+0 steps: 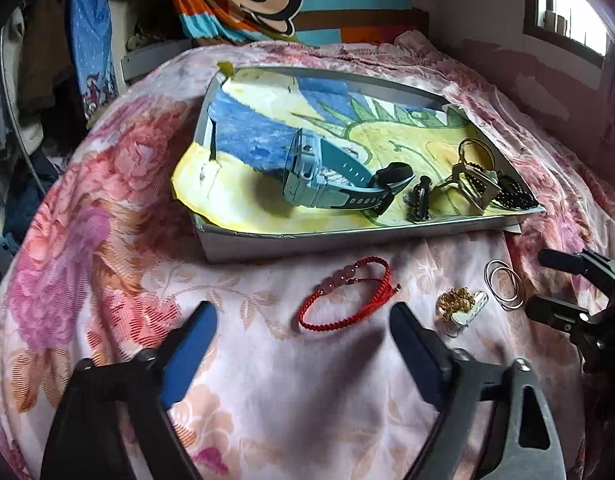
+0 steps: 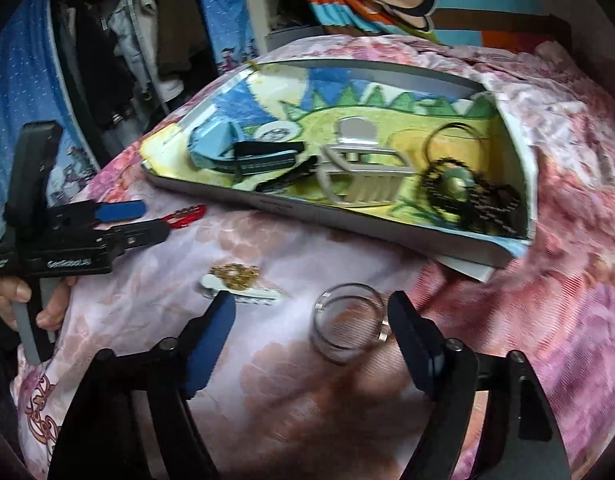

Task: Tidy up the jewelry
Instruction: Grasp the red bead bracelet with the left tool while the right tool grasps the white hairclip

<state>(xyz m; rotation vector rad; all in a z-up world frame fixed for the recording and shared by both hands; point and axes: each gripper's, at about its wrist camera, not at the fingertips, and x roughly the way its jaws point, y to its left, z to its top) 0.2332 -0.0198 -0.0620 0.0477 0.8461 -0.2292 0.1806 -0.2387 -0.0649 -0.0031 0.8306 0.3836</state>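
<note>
The red braided bracelet (image 1: pixel 347 294) lies flat on the bed cover (image 1: pixel 107 240), just near of the tray (image 1: pixel 291 242) and apart from it, centred ahead of the left tool (image 1: pixel 303 324). To its right on the cover lie a gold chain with a pale clip (image 1: pixel 463 306), then a pair of thin bangles (image 1: pixel 505 284), which sit directly ahead of the right tool (image 2: pixel 311 314). The tray, lined with a painted sheet, already holds a blue watch (image 1: pixel 319 176), a dark hair clip (image 1: pixel 419 198), a large claw clip (image 2: pixel 359 178) and dark beaded pieces (image 2: pixel 467 194); three items remain outside it. The step in hand appears to be a two-tool approach: left to the bracelet, right to the bangles. To do it well, lower each tool until one pad passes either side of the cord or rim, close on a single strand without pinching the cover beneath, and lift clear of the tray wall before moving over it. The bangles are thin and likely to slip; grip both rings together across their overlap. Left tool: jaws partly open, empty, pads not touching the bracelet. Right tool: jaws partly open, empty, straddling the bangles; its right pad is just beside their rim, and contact cannot be confirmed.
</note>
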